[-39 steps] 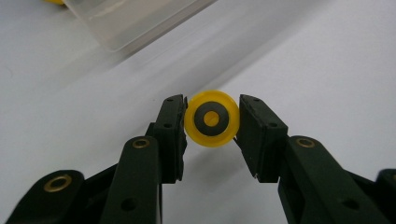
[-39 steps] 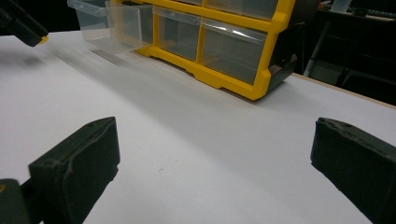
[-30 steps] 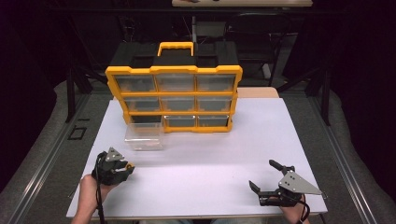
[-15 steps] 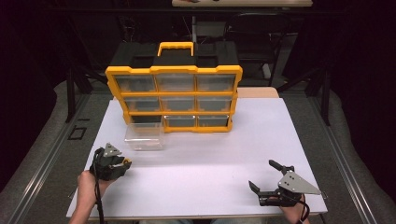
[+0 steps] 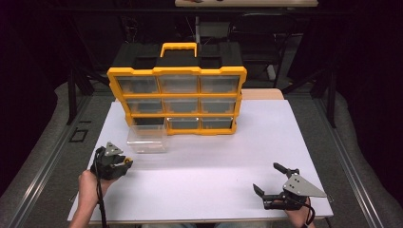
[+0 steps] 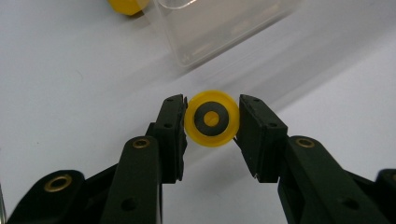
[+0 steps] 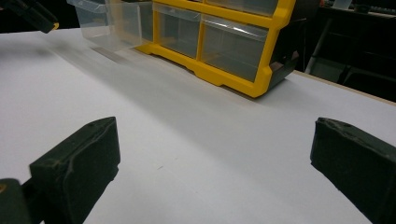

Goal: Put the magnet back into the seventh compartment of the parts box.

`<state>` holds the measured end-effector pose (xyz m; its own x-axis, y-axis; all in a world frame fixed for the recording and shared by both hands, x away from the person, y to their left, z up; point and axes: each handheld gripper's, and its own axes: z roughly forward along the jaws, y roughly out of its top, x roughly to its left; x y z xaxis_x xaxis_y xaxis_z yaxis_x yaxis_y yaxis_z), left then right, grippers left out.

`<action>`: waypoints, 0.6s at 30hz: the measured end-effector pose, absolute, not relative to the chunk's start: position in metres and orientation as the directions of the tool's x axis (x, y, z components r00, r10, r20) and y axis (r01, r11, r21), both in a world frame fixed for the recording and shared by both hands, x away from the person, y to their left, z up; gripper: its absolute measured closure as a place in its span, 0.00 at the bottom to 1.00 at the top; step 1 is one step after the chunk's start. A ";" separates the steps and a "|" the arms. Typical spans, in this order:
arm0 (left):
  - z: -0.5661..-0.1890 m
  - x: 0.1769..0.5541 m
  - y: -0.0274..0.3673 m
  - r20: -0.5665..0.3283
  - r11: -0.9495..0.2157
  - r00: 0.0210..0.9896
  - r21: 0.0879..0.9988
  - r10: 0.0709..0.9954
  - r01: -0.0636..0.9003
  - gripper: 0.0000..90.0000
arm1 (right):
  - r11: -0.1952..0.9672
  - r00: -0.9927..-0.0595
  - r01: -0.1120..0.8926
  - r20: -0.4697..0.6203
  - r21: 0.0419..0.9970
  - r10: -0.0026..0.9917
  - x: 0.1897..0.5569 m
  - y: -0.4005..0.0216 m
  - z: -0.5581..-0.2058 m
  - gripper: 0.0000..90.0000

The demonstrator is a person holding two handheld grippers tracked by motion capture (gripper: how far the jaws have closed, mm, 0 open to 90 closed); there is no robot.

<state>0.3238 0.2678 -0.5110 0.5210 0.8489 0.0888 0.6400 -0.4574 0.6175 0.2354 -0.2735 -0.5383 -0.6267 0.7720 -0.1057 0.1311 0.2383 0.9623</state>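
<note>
From where I stand, two hand-held black grippers sit nearest, each in one of the person's hands at the near edge of the white rectangular table (image 5: 214, 166). At about five o'clock on the table, the right gripper (image 5: 271, 181) rests low with its two jaws spread wide and nothing between them; in the right gripper view its two black pads (image 7: 79, 163) stand far apart over bare tabletop. At about eight o'clock, the left gripper (image 5: 124, 164) has its jaws clamped on one small round yellow plastic wheel with a dark ring and a yellow centre (image 6: 212, 118); in the left gripper view the pads (image 6: 173, 128) press on both sides of it, held just above the table.

A little farther, at about ten o'clock from the table's middle, one clear plastic drawer (image 5: 147, 139) sits on the surface, out of its slot, just in front of the cabinet. In the left gripper view, one more yellow piece (image 6: 127, 5) shows beside that drawer at the top edge, too cropped to identify.

Farthest, at twelve o'clock, stands one yellow-framed organiser cabinet with a yellow handle on its black top (image 5: 177, 102). It has nine slots in three rows of three; eight hold clear drawers, and the bottom-left slot is dark and open.
</note>
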 end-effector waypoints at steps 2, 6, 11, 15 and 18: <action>-0.508 0.325 0.270 0.082 -0.443 0.514 0.631 0.854 0.636 0.69 | 0.238 -0.626 0.131 -0.105 0.962 0.773 0.236 -0.274 -0.538 0.01; -0.506 0.325 0.271 0.087 -0.447 0.517 0.635 0.852 0.630 0.69 | 0.244 -0.625 0.134 -0.109 0.960 0.773 0.236 -0.273 -0.539 0.01; -0.499 0.324 0.275 0.077 -0.437 0.512 0.640 0.855 0.633 0.69 | 0.248 -0.625 0.128 -0.116 0.960 0.772 0.235 -0.272 -0.538 0.01; -0.494 0.323 0.279 0.069 -0.431 0.513 0.644 0.856 0.633 0.69 | 0.249 -0.626 0.132 -0.115 0.959 0.772 0.235 -0.272 -0.539 0.01; -0.493 0.323 0.281 0.067 -0.431 0.515 0.644 0.855 0.632 0.69 | 0.255 -0.626 0.128 -0.121 0.958 0.770 0.235 -0.271 -0.539 0.01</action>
<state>0.3226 0.2807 -0.4929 0.5148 0.8547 0.0669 0.6320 -0.4310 0.6441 0.2348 -0.2714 -0.5391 -0.6260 0.7703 -0.1212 0.1283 0.2550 0.9584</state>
